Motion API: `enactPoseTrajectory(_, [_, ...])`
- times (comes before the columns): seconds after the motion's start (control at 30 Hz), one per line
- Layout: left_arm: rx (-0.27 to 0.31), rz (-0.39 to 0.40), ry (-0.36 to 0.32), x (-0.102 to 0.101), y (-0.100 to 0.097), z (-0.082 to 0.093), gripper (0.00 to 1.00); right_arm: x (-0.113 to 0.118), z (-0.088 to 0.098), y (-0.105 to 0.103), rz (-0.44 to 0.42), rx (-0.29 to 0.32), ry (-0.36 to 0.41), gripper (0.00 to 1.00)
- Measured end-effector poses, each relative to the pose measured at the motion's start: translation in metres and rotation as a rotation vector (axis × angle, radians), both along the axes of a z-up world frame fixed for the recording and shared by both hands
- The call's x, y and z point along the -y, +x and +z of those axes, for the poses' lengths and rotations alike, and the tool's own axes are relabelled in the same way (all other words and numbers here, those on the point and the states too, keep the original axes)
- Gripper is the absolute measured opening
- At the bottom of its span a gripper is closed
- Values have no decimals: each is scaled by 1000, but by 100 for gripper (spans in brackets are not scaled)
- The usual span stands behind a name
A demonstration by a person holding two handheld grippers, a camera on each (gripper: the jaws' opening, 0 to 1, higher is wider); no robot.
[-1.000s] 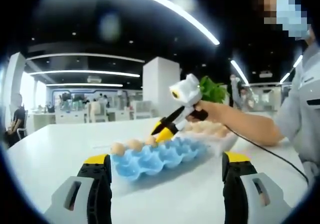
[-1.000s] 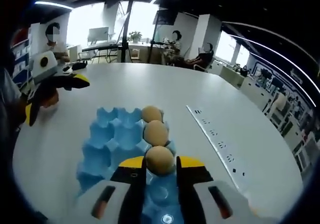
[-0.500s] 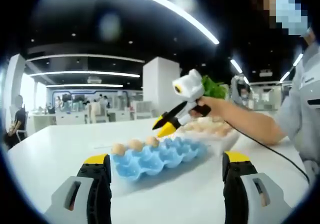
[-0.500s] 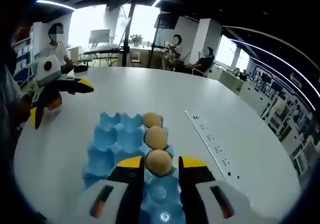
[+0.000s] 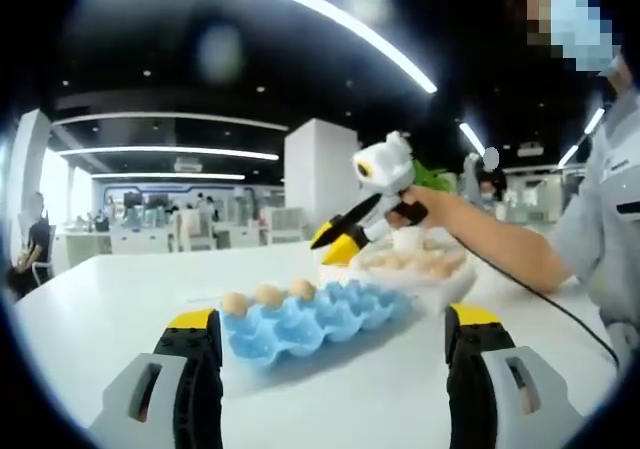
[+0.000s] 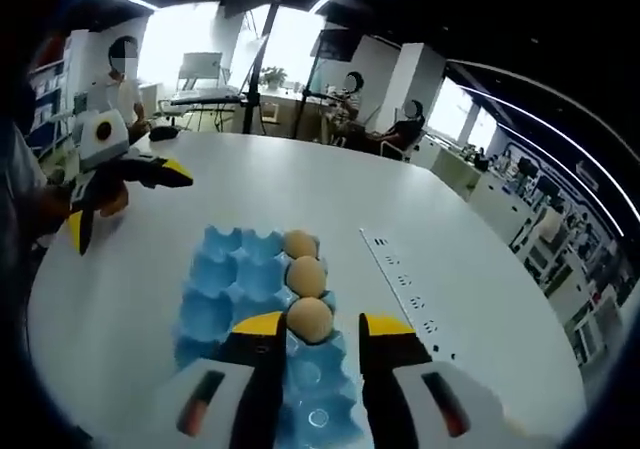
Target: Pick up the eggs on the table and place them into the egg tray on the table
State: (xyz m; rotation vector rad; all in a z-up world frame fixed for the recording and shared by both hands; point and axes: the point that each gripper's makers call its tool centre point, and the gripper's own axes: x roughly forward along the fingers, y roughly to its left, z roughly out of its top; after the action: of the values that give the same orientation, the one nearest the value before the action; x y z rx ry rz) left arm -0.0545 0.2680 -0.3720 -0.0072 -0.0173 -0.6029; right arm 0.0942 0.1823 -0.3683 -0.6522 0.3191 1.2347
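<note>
Three eggs (image 6: 306, 275) in tray (image 6: 215, 299).

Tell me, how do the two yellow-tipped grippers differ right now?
The left gripper is spread wide and sits low near the table; the right gripper is open more narrowly and held above the bowl of eggs, beyond the blue egg tray. Both are empty, with black jaws and yellow tips.

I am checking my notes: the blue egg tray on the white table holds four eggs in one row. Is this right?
Not quite. The blue egg tray on the white table holds three eggs in one row, not four; the right gripper view shows this clearly.
</note>
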Motion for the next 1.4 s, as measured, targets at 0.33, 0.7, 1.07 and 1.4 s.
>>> enactPoseTrajectory(0.33, [3, 6, -3, 0, 2, -1, 94, 23, -2, 10, -47, 12, -53, 34])
enactPoseTrajectory(0.7, [4, 7, -3, 1, 3, -1, 94, 41, -8, 16, -65, 45, -153, 33])
enactPoseTrajectory(1.07, [-9, 5, -7, 1, 4, -5, 94, 60, -13, 16, -101, 13, -191, 33])
enactPoseTrajectory(1.4, [-13, 4, -11, 2, 4, -5, 94, 82, -22, 20, -128, -5, -261, 36])
